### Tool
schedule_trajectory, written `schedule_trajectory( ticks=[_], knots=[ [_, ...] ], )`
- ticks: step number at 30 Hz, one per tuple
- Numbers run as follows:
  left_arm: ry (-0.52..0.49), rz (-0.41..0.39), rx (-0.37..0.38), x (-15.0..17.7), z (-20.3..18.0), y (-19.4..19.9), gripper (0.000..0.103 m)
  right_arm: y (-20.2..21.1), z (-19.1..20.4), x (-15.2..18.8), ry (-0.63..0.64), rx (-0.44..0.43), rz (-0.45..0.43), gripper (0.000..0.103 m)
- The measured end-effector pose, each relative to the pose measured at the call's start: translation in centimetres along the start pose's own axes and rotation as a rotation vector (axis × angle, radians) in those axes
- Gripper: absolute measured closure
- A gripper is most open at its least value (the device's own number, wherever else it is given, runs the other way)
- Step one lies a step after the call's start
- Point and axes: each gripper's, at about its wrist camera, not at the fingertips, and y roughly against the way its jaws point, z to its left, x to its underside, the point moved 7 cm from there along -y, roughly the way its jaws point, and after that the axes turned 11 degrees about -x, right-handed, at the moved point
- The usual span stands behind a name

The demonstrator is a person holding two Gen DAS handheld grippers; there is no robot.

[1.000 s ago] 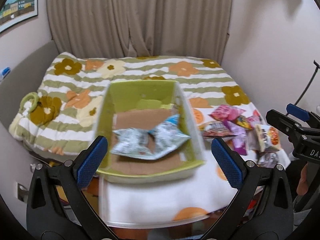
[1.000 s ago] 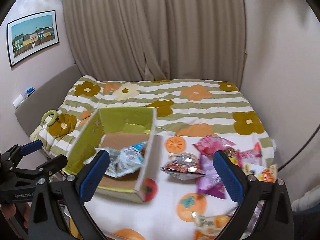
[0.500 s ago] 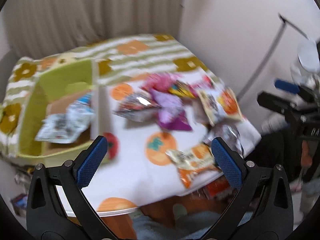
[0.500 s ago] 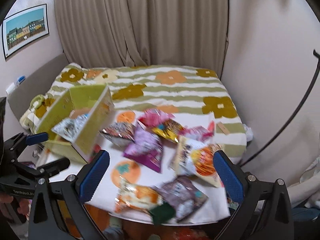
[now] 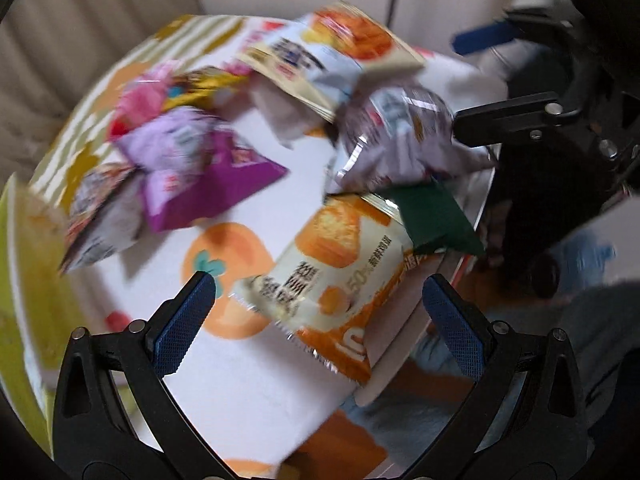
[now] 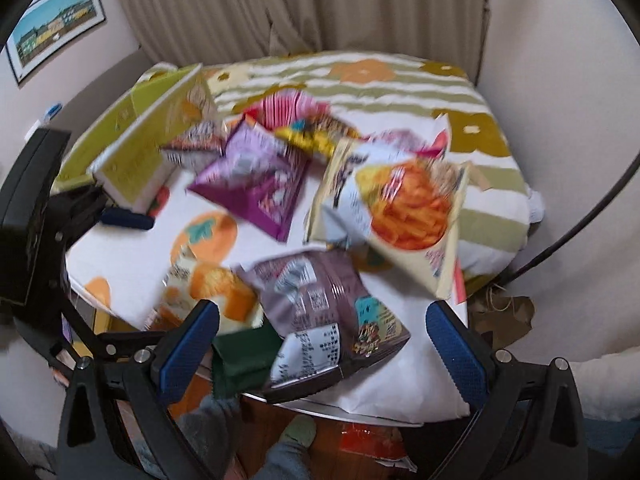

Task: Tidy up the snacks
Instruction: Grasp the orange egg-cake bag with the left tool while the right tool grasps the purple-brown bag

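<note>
While both pairs of jaws stand wide and hold nothing, we judge the next pick to turn on the orange bag (image 5: 336, 276). It lies at the near edge of the desk (image 5: 256, 380), straight ahead of our left gripper (image 5: 316, 300), between the two blue pads and a little beyond them, not yet touched. Its long axis runs on a slant, from the near corner that overhangs the edge up and away toward a dark green packet (image 5: 434, 216), so it lies across the gap at an angle, not square to it.

Our right gripper (image 6: 322, 332) frames the grey-purple bag (image 6: 320, 304) instead, with the orange bag (image 6: 208, 292) off to its left. So the left hand is the nearer for the orange bag, we think.

Further back lie a purple bag (image 6: 256, 180) and a chip bag (image 6: 400, 204). The green box (image 6: 160, 140), which we take to be where the snacks go, stands at the far left of the desk, well apart from the orange bag. Motion blur hides finer detail.
</note>
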Motion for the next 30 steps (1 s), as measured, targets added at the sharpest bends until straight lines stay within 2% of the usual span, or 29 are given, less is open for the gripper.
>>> schedule_trajectory(
  ticks=[6,9,13,16,19,23,27,30],
  knots=[
    [-0.085,0.047,0.039,0.1,-0.9,-3.3,0.0,-2.8,-1.0,1.1,0.048,-0.014,0.072,0.0],
    [-0.096,0.055,0.057,0.1,-1.1,-4.1,0.001,-4.0,-1.4,1.5,0.038,-0.039,0.103,0.0],
    [-0.098,0.05,0.064,0.0,-1.3,-4.5,0.015,-5.1,-1.6,1.6,0.032,-0.07,0.115,0.0],
    [-0.081,0.04,0.078,-0.1,-1.6,-4.7,0.022,-5.8,-1.7,1.5,0.025,-0.077,0.123,0.0],
    [-0.064,0.041,0.075,0.1,-1.3,-4.7,0.028,-6.1,-1.9,1.3,0.019,-0.09,0.113,0.0],
    [-0.064,0.035,0.033,0.5,-1.0,-4.5,0.036,-6.2,-1.9,0.8,0.026,-0.098,0.104,0.002],
    [-0.029,0.046,0.011,1.2,0.1,-4.4,0.037,-6.9,-1.6,0.3,0.059,-0.086,0.114,0.005],
    [0.001,0.056,-0.011,1.5,1.1,-4.5,0.037,-7.3,-1.2,0.5,0.08,-0.087,0.124,0.011]
  ],
)
